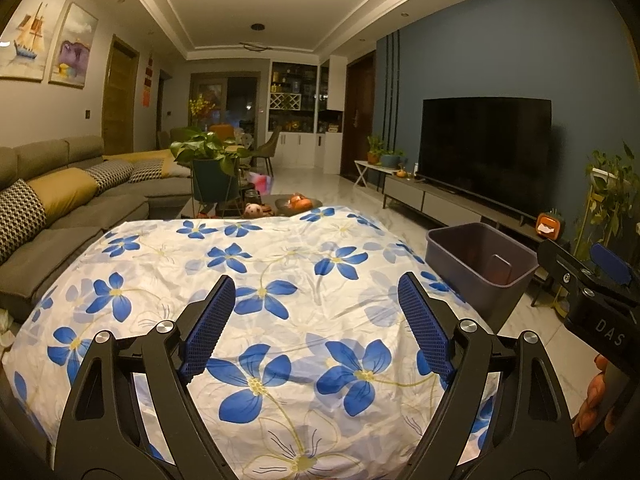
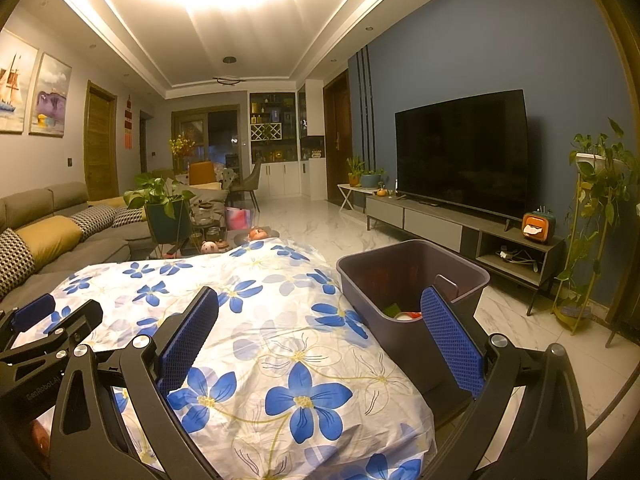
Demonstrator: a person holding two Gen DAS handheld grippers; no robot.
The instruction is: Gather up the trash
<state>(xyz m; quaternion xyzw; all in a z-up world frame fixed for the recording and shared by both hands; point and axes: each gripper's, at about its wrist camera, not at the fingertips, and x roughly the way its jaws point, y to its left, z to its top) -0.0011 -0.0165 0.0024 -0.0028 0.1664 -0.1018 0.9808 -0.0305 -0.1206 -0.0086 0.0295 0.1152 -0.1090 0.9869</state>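
Counter (image 1: pixel 280 320), draped in a white cloth printed with blue flowers: lies directly under and ahead of both hand-held grippers. No loose item shows on the cloth in either view.

Television (image 2: pixel 460 152): dark screen, on a low grey stand against the blue wall, ahead and to the right of both hand-held grippers.

Sofa (image 1: pixel 60 208): grey, with yellow and patterned cushions, ahead and to the left of the left hand-held gripper.

Bin (image 2: pixel 412 276): dark grey, rectangular, open-topped, just off the right edge of the counter. It sits just ahead of the right finger of the right hand-held gripper, and to the right of the left one. Trash (image 2: pixel 404 312) lies at the bottom of the bin: a green piece, a white piece and a red-orange piece, partly hidden by the near wall.

Left hand-held gripper (image 1: pixel 316 320): jaws spread wide, blue pads apart, nothing between them, poised over the cloth.

Right hand-held gripper (image 2: pixel 320 336): jaws spread wide, nothing between them. Its left finger is over the cloth, its right finger is in front of the bin.

Each hand-held gripper appears at the edge of the other's view, side by side.
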